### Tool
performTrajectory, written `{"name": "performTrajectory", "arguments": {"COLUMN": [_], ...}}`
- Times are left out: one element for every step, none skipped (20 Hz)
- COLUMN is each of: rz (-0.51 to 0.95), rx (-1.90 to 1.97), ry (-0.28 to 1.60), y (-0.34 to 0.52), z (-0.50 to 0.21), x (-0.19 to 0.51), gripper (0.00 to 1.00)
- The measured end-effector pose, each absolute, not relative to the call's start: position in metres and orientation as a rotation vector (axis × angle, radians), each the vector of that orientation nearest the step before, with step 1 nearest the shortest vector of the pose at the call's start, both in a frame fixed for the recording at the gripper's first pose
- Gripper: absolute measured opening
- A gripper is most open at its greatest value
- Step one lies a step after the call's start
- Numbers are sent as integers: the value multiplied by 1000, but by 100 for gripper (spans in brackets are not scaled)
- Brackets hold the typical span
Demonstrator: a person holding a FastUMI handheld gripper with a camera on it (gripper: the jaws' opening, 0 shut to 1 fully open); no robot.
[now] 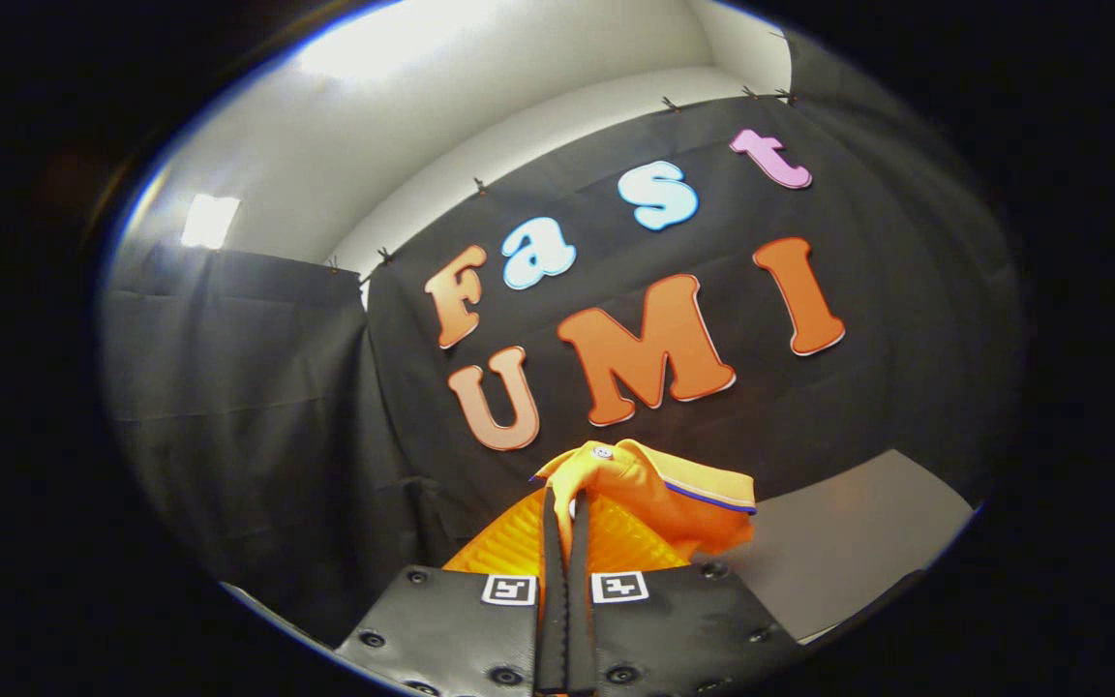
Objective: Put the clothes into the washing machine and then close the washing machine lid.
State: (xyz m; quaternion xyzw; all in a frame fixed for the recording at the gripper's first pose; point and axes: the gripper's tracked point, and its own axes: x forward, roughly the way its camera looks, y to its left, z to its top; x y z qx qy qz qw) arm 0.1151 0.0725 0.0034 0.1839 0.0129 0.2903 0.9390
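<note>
An orange polo shirt (659,494) with a blue-striped collar and a small button hangs from my gripper (565,503), lifted up in front of the booth's black cloth wall. The two fingers stand pressed together with a fold of the shirt's fabric pinched between them near the tips. The bulk of the shirt bunches just ahead of the fingers and drapes to the right of them. Its lower part is hidden behind the gripper body.
A grey tabletop (858,532) lies below and to the right of the shirt, its edge running toward the near right. Black cloth (257,387) closes off the left side and the back, with a white wall and ceiling above it.
</note>
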Motion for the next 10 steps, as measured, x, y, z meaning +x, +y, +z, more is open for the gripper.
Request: {"name": "performTrajectory", "arguments": {"rz": [615, 626, 632, 637, 637, 630, 630, 630, 632, 636], "rx": [384, 399, 413, 418, 416, 409, 396, 384, 369, 357], "ry": [24, 20, 8, -7, -24, -31, -36, -44, -52, -57], "y": [79, 86, 92, 98, 104, 112, 123, 135, 148, 161], "z": [7, 10, 13, 18, 23, 27, 31, 37, 42, 48], "x": [109, 105, 101, 98, 94, 93, 94, 92, 92, 91], "gripper": [7, 7, 7, 7, 7, 7, 7, 7, 7, 7]}}
